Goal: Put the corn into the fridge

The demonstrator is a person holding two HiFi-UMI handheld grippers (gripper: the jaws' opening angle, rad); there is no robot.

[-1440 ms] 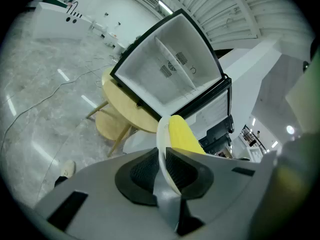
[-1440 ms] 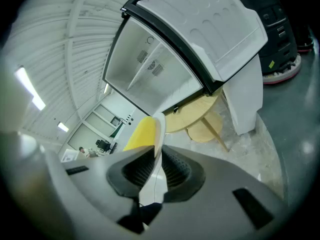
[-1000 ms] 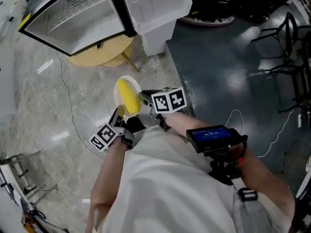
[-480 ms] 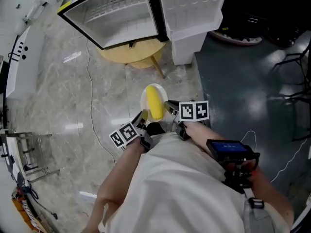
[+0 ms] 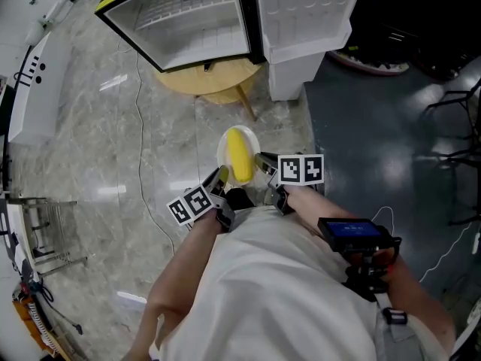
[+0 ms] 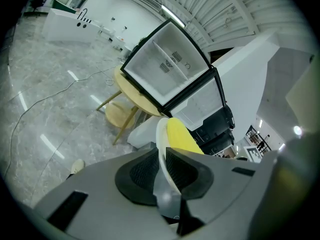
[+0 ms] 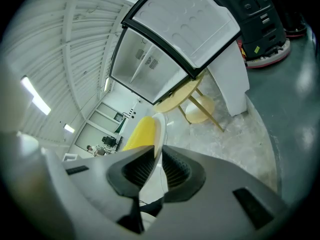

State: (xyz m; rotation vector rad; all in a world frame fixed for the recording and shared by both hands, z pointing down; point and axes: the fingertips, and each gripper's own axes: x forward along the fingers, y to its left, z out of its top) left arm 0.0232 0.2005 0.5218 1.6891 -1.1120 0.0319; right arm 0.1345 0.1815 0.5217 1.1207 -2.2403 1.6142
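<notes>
A yellow corn cob [image 5: 240, 154] lies on a white plate [image 5: 222, 153] that I carry above the floor, in front of my body. My left gripper [image 5: 222, 177] is shut on the plate's left rim [image 6: 161, 154], with the corn [image 6: 181, 136] just beyond its pads. On the other side my right gripper [image 5: 261, 163] is shut on the plate's right rim [image 7: 158, 134], the corn [image 7: 139, 133] showing to the left of it. Ahead stands the small fridge [image 5: 192, 13] with its door [image 5: 304, 10] swung open and its white inside bare.
The fridge sits on a round light-wood table [image 5: 212, 81] with slanted legs. A cable [image 5: 139, 126] runs over the marble floor at the left. A metal rack [image 5: 41, 232] stands at the far left. Dark floor and a chair frame [image 5: 455, 126] lie to the right.
The head view has swung so the fridge and table sit more to the right and closer. Both grippers still hold the plate with the corn in the same way.
</notes>
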